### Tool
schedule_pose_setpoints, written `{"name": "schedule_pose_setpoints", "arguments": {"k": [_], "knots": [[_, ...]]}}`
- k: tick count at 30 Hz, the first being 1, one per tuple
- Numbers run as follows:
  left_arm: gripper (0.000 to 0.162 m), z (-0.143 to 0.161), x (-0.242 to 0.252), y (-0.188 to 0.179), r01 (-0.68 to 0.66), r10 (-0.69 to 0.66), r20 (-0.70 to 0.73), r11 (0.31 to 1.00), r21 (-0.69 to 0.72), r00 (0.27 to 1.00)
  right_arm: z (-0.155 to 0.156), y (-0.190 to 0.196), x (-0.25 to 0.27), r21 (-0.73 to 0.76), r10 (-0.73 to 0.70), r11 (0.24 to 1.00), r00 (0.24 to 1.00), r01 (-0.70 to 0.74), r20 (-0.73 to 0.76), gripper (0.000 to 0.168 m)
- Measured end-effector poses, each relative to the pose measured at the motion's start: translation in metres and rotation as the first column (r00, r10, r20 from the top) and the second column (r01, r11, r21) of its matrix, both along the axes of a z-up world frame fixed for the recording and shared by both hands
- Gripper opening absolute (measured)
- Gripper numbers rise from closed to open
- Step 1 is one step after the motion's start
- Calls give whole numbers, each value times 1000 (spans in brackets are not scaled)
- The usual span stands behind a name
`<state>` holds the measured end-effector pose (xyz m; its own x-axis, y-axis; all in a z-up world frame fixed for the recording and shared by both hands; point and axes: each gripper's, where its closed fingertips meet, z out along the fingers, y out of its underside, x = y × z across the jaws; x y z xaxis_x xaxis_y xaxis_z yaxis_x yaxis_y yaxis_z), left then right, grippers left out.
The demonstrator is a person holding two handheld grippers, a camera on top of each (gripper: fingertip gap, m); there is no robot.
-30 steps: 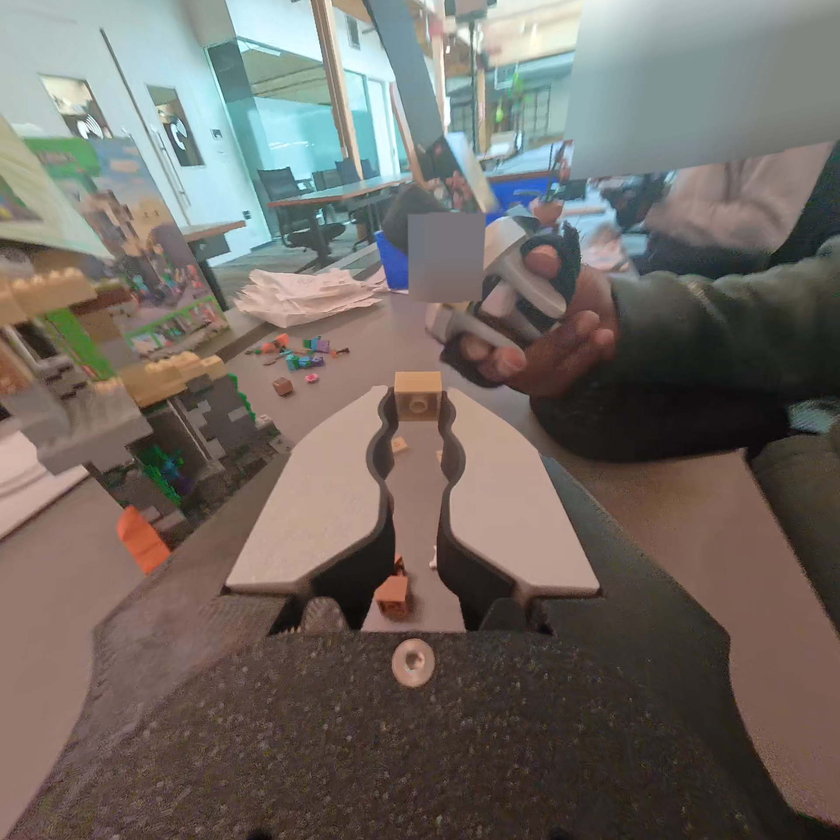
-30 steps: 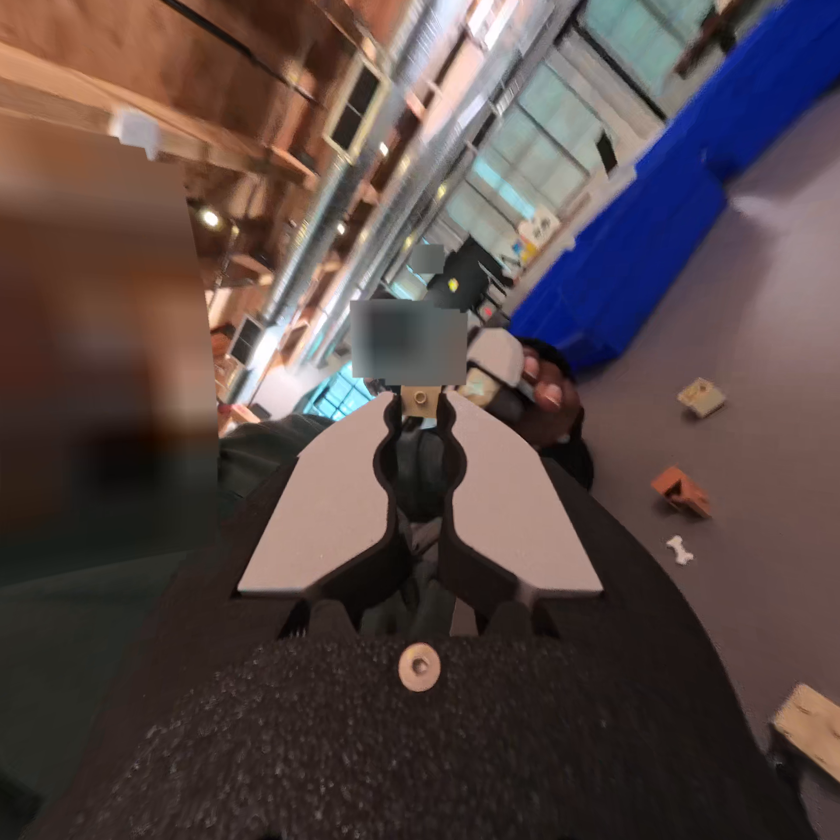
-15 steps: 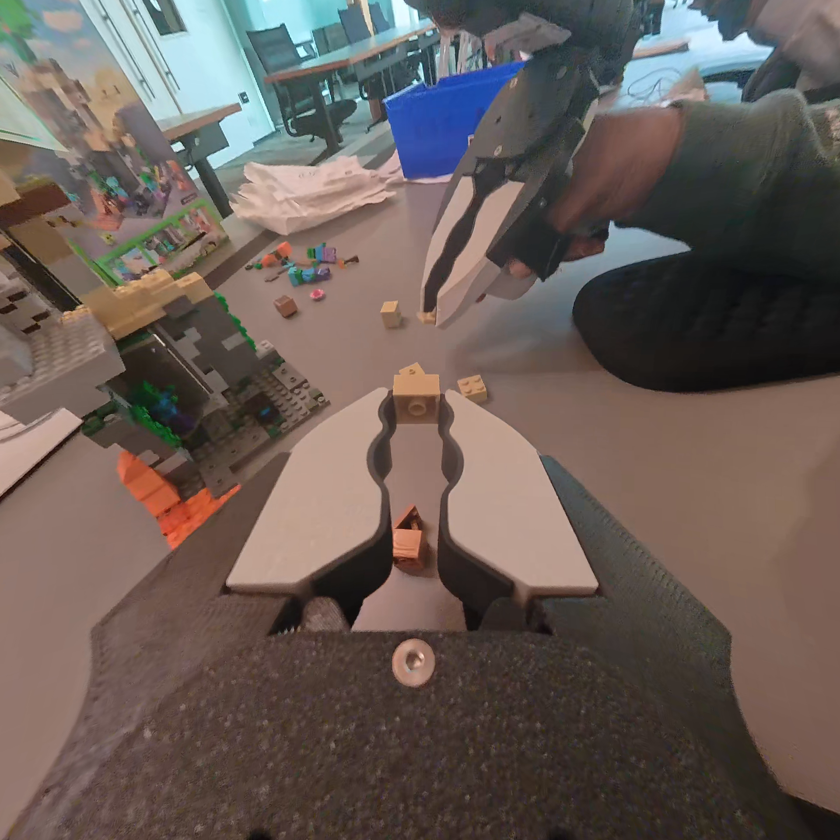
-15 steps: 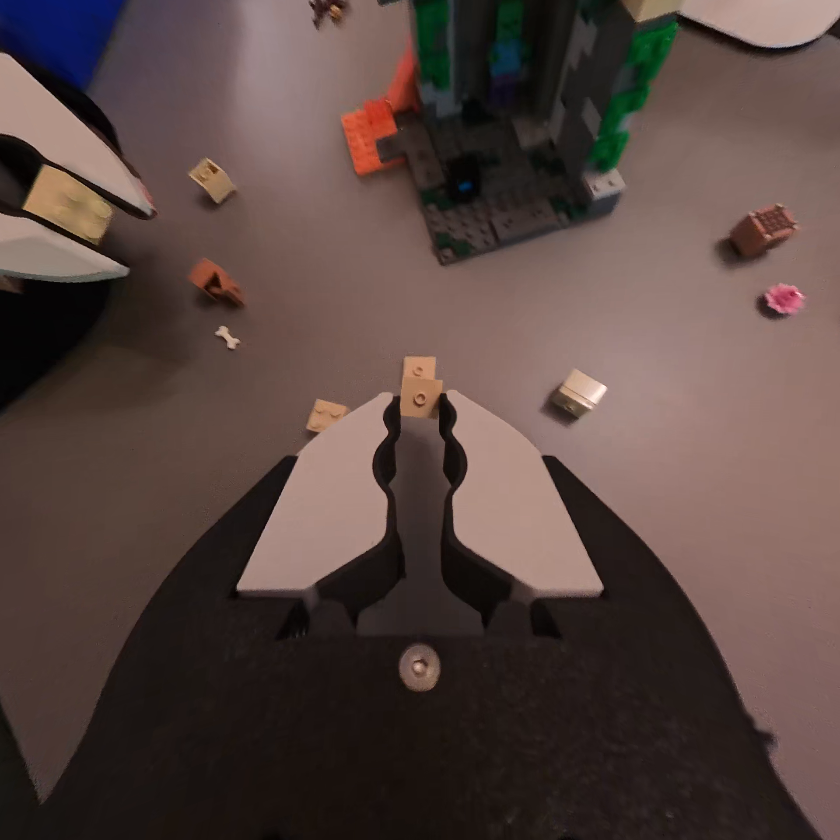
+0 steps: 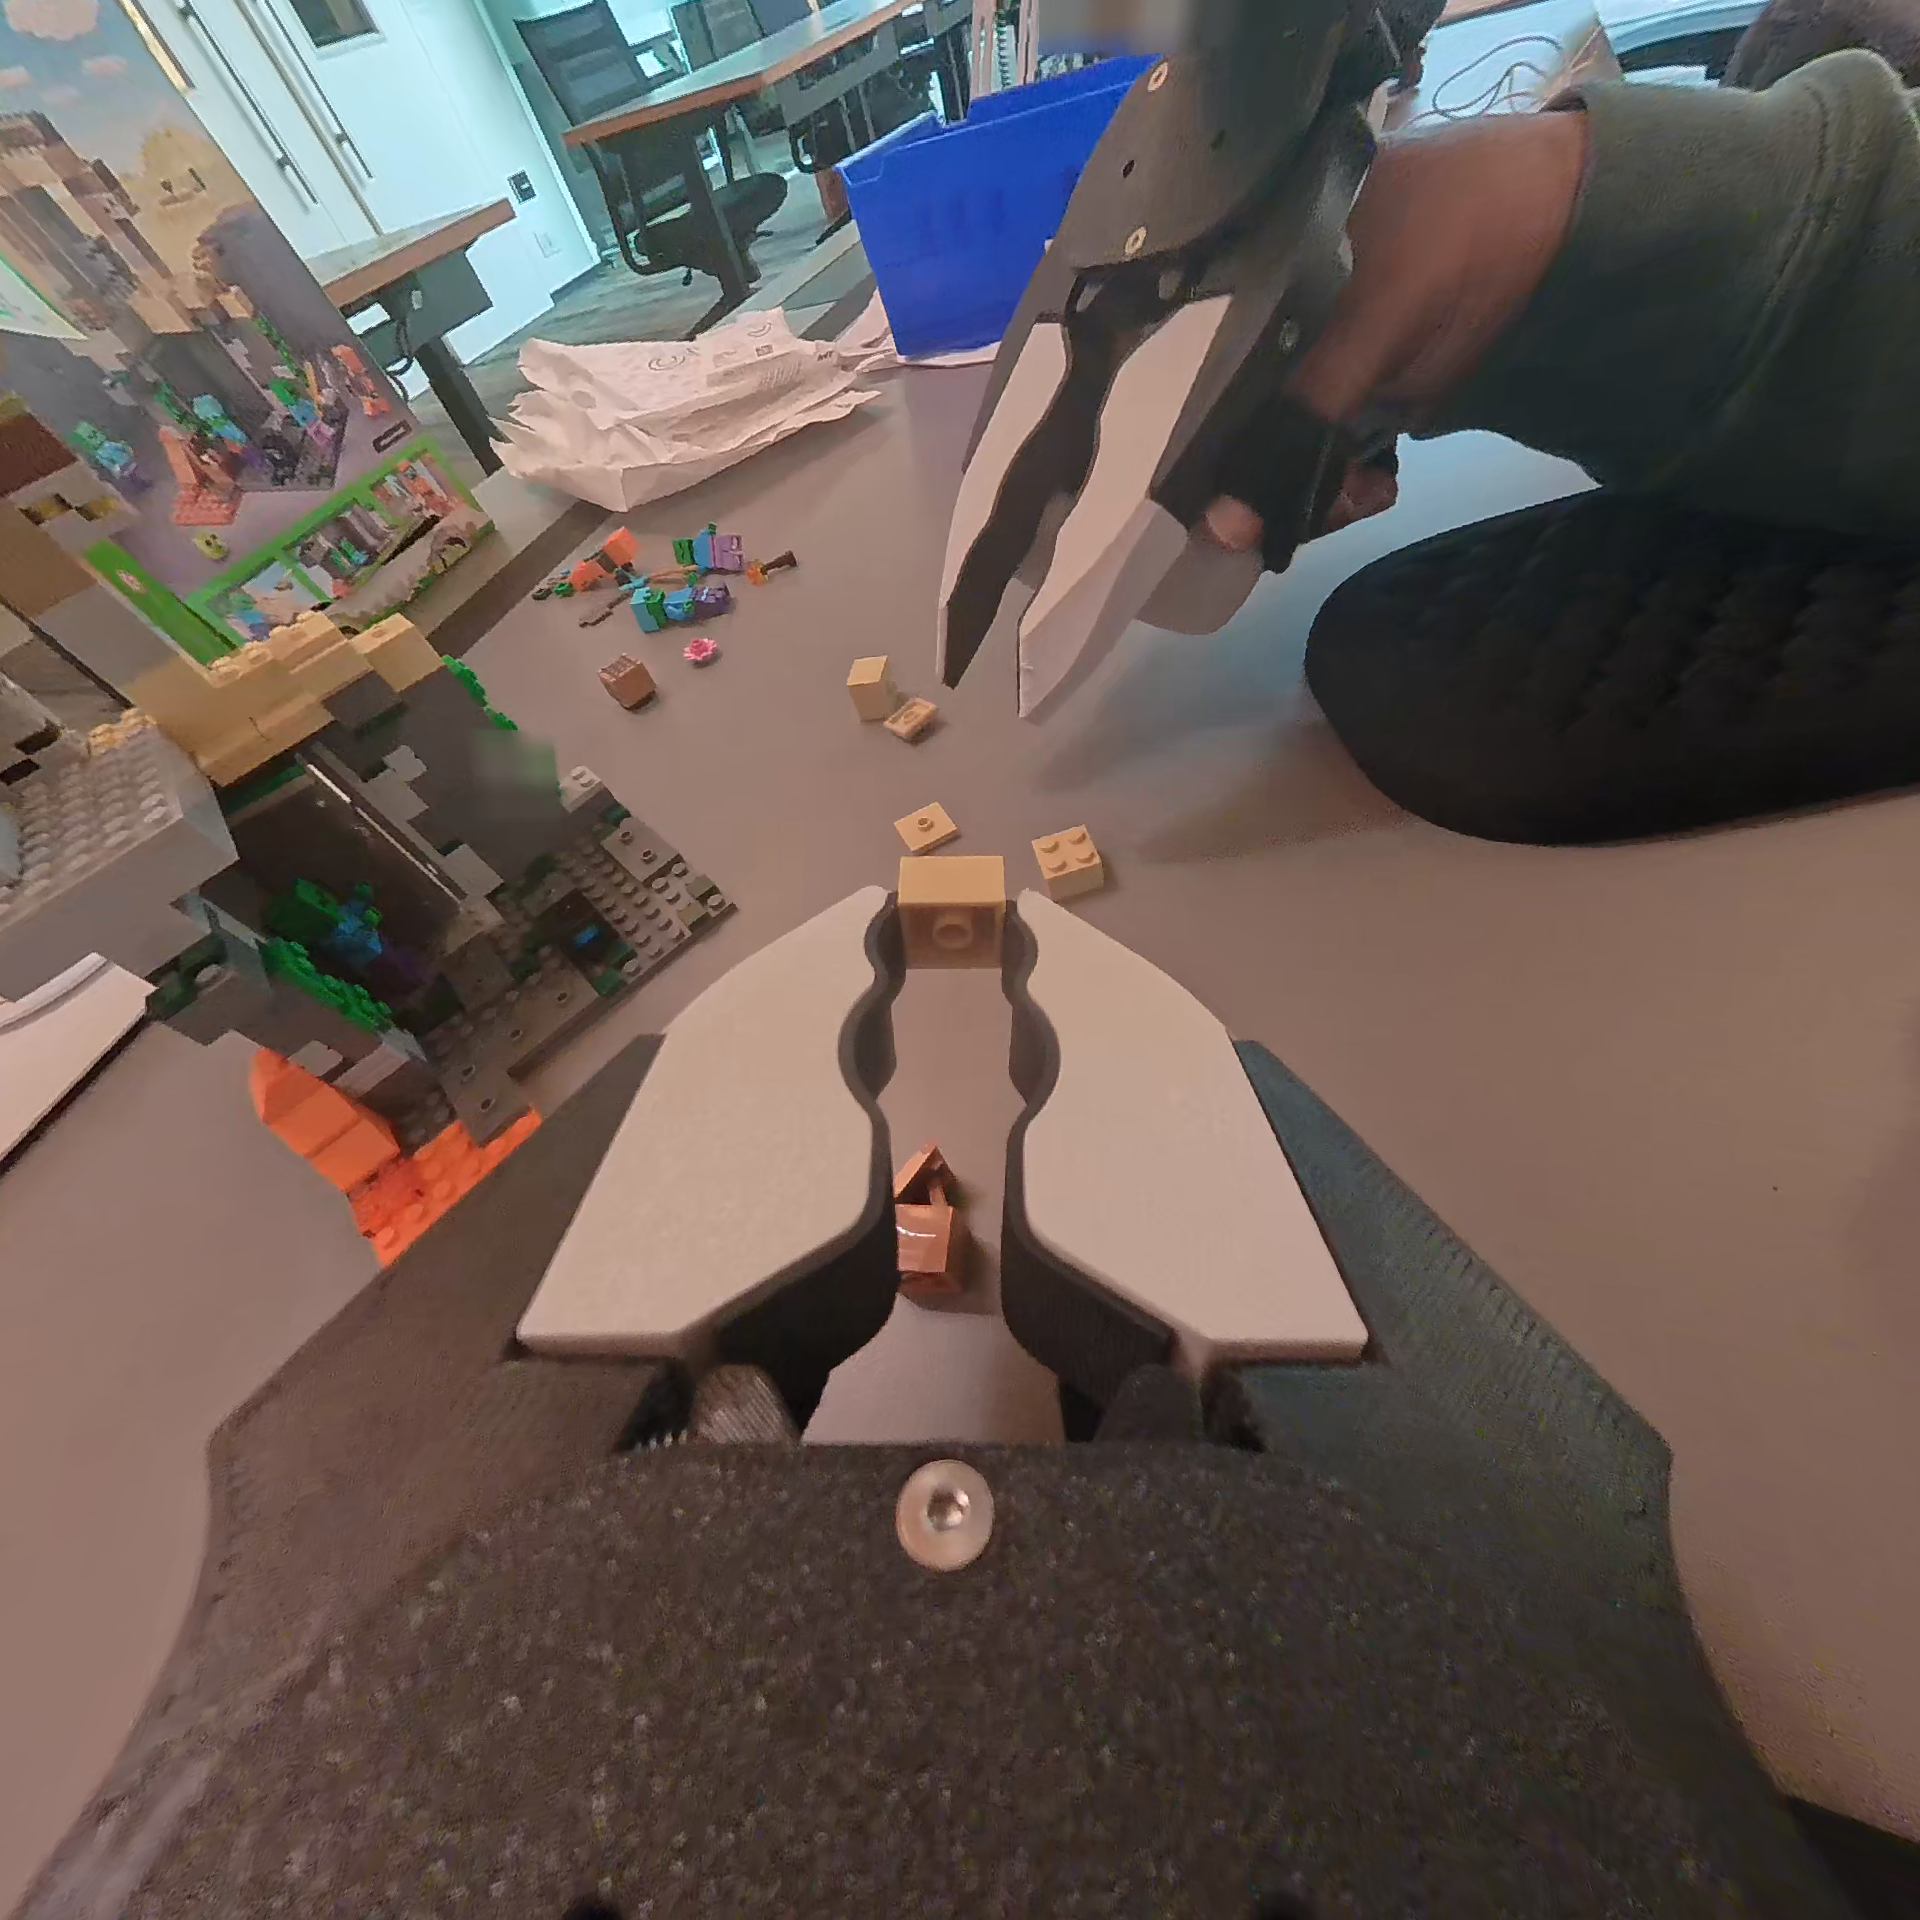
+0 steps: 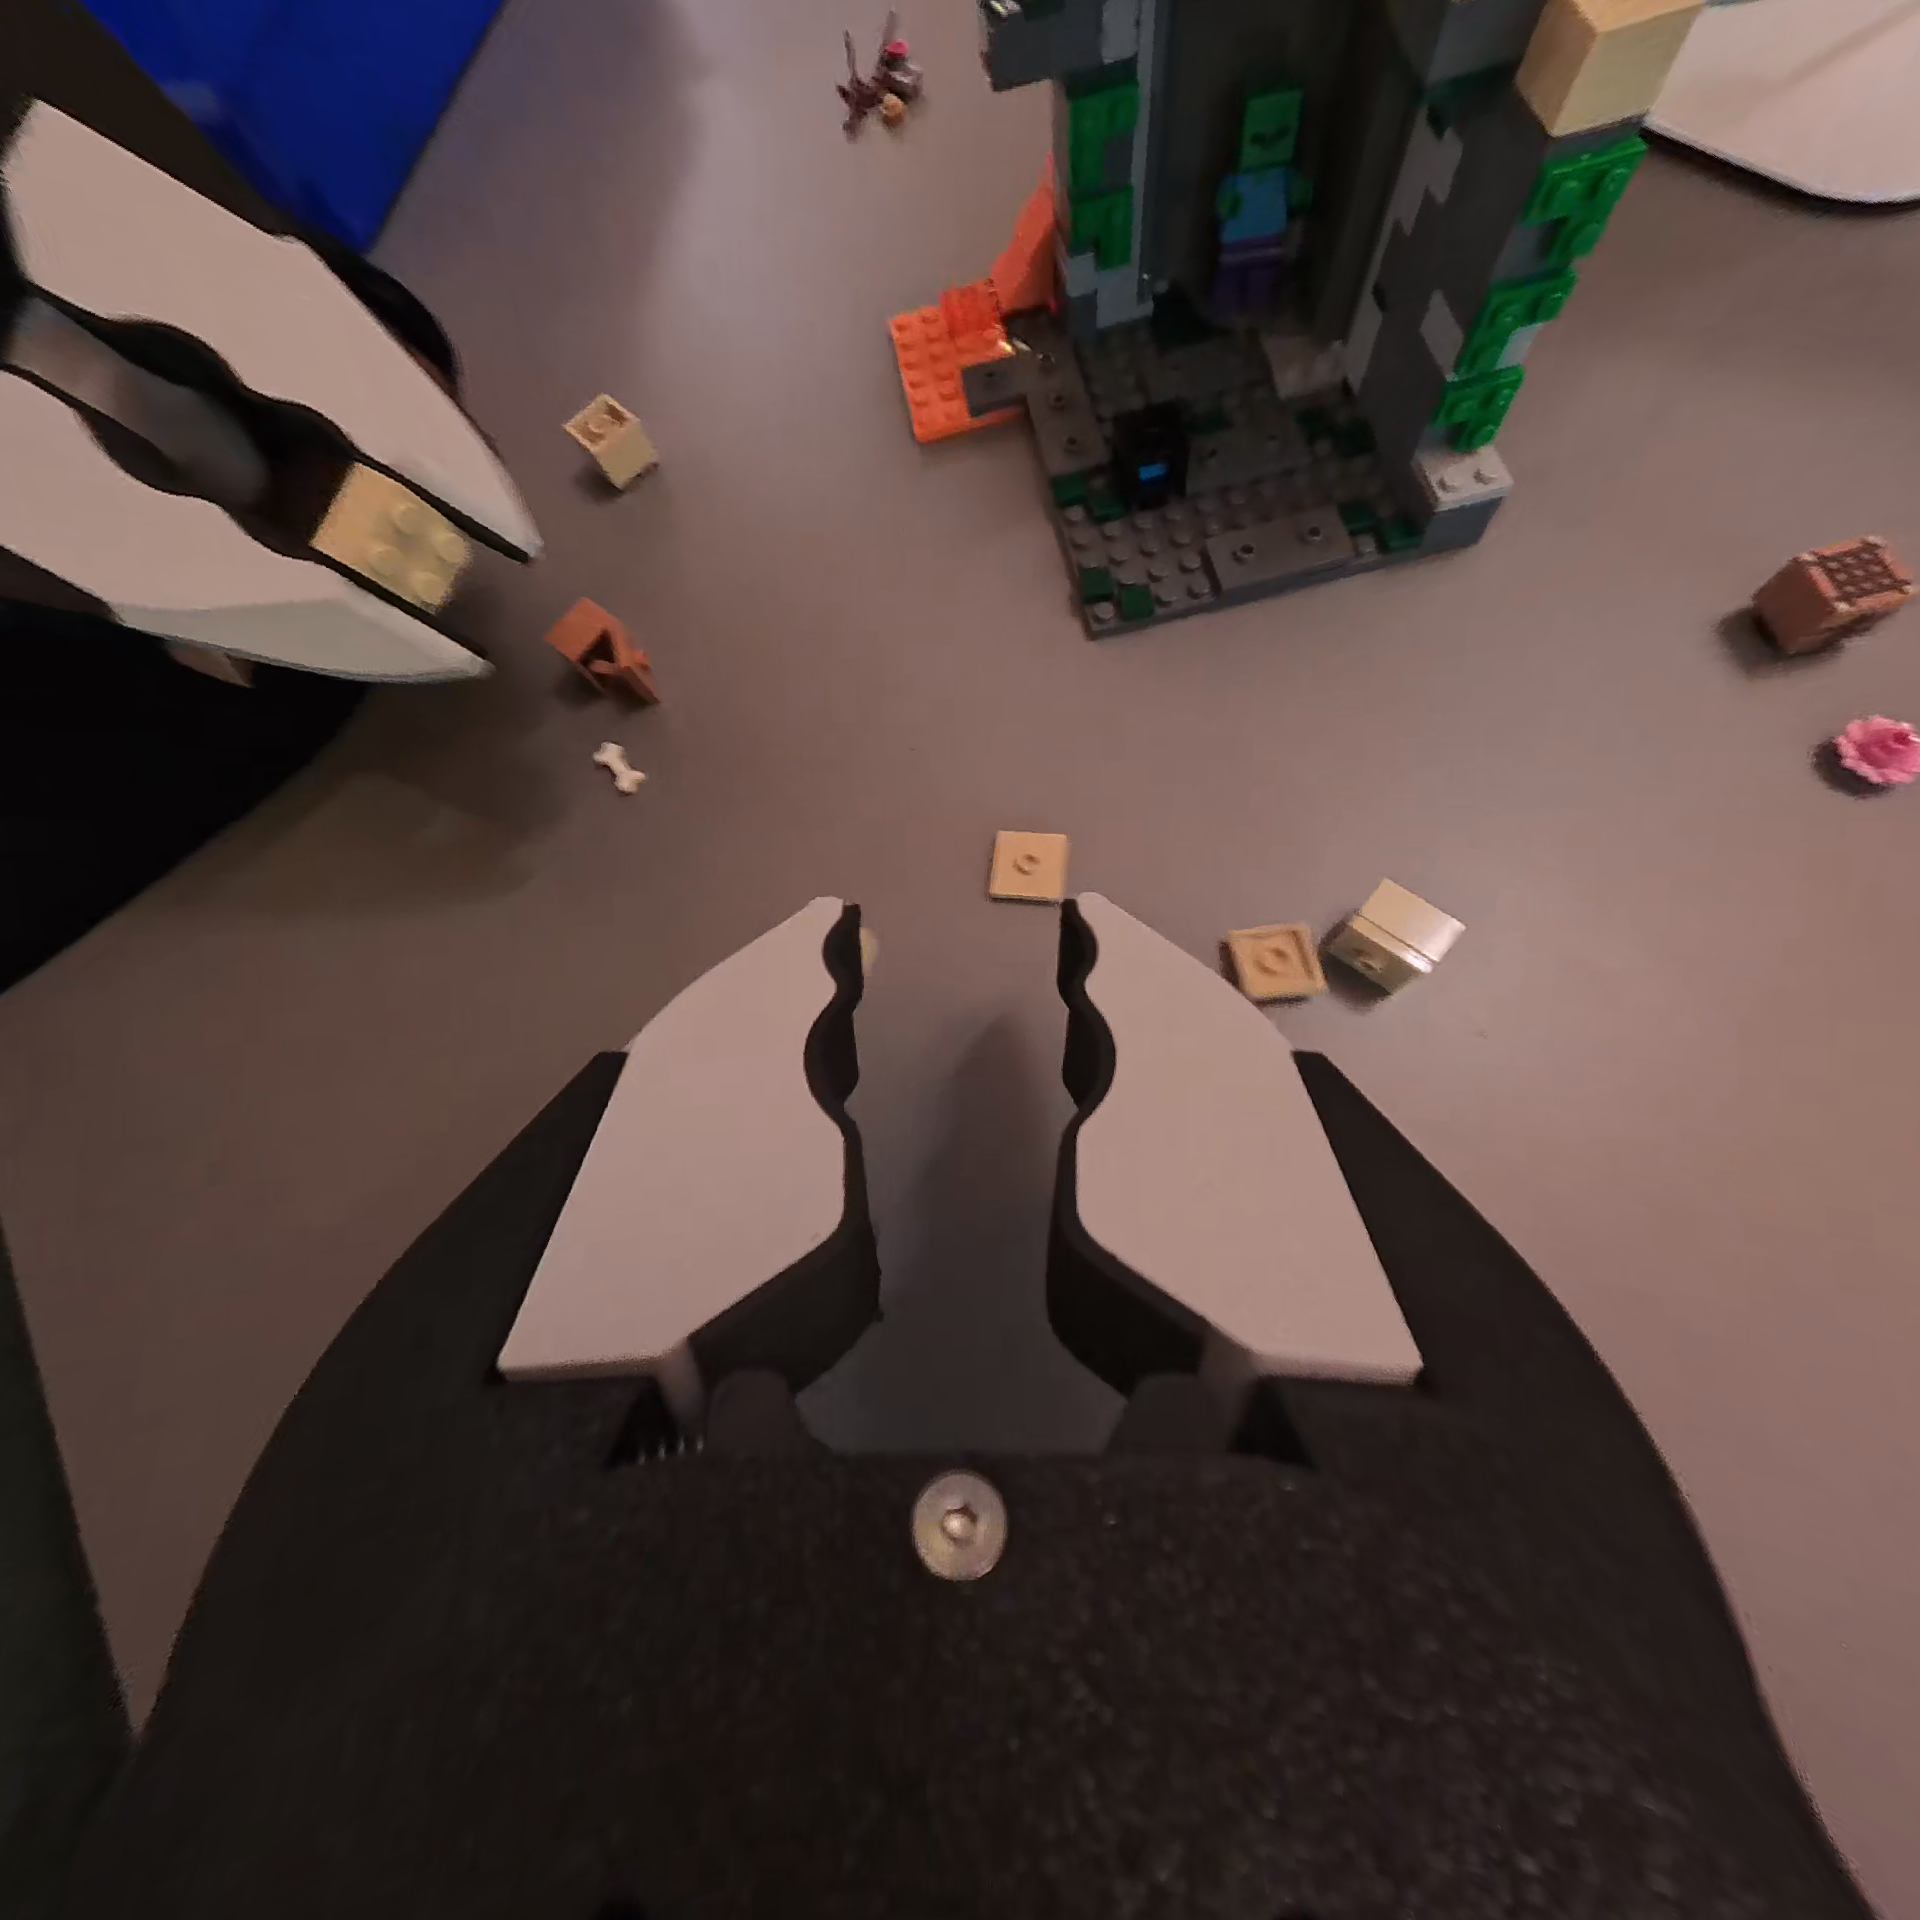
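While the left gripper (image 5: 951, 920) pinched a tan brick (image 5: 951, 912) at its fingertips, the right gripper (image 6: 961, 925) hung spread above bare grey tabletop (image 6: 727, 935). A tan tile (image 6: 1029, 865) lay just beyond its tips, the brick model (image 6: 1278, 343) well apart.

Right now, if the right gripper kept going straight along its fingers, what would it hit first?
Probably the bare grey table. The right gripper is open and points down at it; the nearest piece is a flat tan tile just past its tips, though depth is unclear.
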<state>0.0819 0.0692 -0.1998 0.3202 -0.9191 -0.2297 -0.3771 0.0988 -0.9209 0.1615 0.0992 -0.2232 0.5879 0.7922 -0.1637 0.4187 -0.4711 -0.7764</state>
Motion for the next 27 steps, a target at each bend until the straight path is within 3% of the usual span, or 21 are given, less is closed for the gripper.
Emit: {"name": "schedule_pose_setpoints", "arguments": {"k": [2,6,11,14,18,21,24,27], "knots": [[17,1,1,-2,12,-12,0,1000,16,1000,14,-11,-21,-26,64,997,990,-68,-128,35],[17,0,5,-7,34,-32,-20,997,73,999,42,-45,-73,-172,156,952,887,-252,-435,34],[17,5,7,-12,38,-33,-33,982,183,999,33,-55,-99,-356,99,876,844,-324,-527,37],[17,7,7,-9,14,-3,-45,968,249,999,39,-54,-100,-385,66,856,811,-346,-582,19],[17,6,4,-5,-8,17,-39,977,213,999,40,-46,-90,-330,76,899,844,-288,-531,19],[17,5,1,-1,-32,37,-28,985,168,999,43,-27,-68,-199,67,966,904,-165,-422,19],[16,5,-1,4,-59,61,-13,990,128,998,21,2,-29,-51,-35,998,990,28,-133,19],[15,7,-5,9,-86,85,17,993,83,996,-1,16,3,35,-117,993,989,114,95,19]]}}
